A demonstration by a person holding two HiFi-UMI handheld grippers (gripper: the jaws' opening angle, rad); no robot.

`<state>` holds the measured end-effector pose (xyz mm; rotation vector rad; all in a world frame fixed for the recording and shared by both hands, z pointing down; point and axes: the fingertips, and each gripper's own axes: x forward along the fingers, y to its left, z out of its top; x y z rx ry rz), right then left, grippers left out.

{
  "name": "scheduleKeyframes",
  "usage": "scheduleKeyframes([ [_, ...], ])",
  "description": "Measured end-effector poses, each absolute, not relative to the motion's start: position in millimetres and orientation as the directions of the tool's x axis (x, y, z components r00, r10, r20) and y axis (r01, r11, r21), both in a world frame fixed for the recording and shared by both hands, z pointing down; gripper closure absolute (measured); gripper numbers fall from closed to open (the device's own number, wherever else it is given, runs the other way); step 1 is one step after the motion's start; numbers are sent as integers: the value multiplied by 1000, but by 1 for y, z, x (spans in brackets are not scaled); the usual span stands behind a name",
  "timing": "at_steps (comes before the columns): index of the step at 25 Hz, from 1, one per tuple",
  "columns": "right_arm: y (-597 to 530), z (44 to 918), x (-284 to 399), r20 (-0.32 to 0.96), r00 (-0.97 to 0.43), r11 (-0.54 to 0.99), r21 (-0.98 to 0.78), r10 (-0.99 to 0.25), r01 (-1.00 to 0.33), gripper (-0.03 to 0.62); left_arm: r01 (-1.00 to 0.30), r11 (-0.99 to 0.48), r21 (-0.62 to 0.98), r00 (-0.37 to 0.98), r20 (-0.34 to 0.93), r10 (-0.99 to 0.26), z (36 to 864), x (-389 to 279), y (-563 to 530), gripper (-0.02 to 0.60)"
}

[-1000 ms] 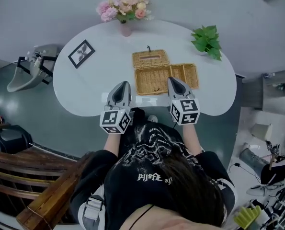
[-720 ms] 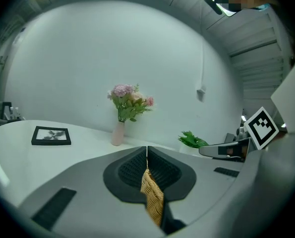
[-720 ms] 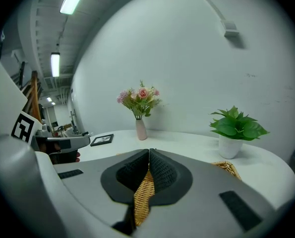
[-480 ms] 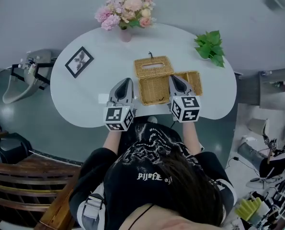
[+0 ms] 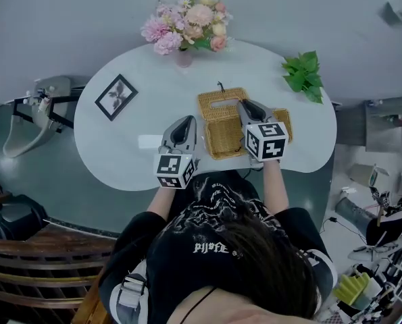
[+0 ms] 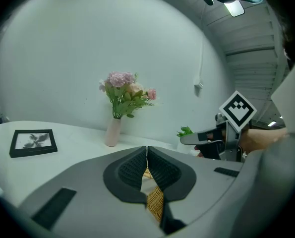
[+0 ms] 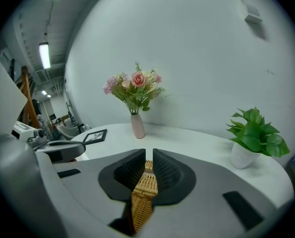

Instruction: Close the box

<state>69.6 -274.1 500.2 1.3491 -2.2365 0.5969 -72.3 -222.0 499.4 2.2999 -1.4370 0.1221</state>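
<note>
Box: the wicker box (image 5: 222,139) sits open mid-way along the white table (image 5: 119,160), its lid (image 5: 219,100) lying flat behind it, as before.
Right gripper: the right gripper (image 5: 246,105) now reaches over the box's right part; a second ago it hung at the box's near rim. Its jaws, closed then, are opening, with a wicker edge in the gap, not pinched.
Left gripper: the left gripper (image 5: 185,121) stays just left of the box, jaws together, empty.
Around: flower vase (image 5: 184,58), picture frame (image 5: 116,96) and potted plant (image 5: 303,73) are unmoved.
</note>
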Motion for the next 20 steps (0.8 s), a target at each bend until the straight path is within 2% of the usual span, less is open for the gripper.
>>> scheduleKeyframes([
  [9, -304, 508, 50, 657, -451, 496, -134, -604, -858, 480, -898, -314, 308, 412, 337, -847, 511, -83, -229, 557],
  [12, -315, 514, 42, 681, -473, 502, -176, -559, -847, 418, -905, -292, 310, 394, 351, -849, 513, -88, -230, 557],
  [20, -349, 534, 35, 739, -462, 534, -164, -490, -830, 419, -919, -258, 299, 364, 385, -848, 522, -93, -233, 557],
])
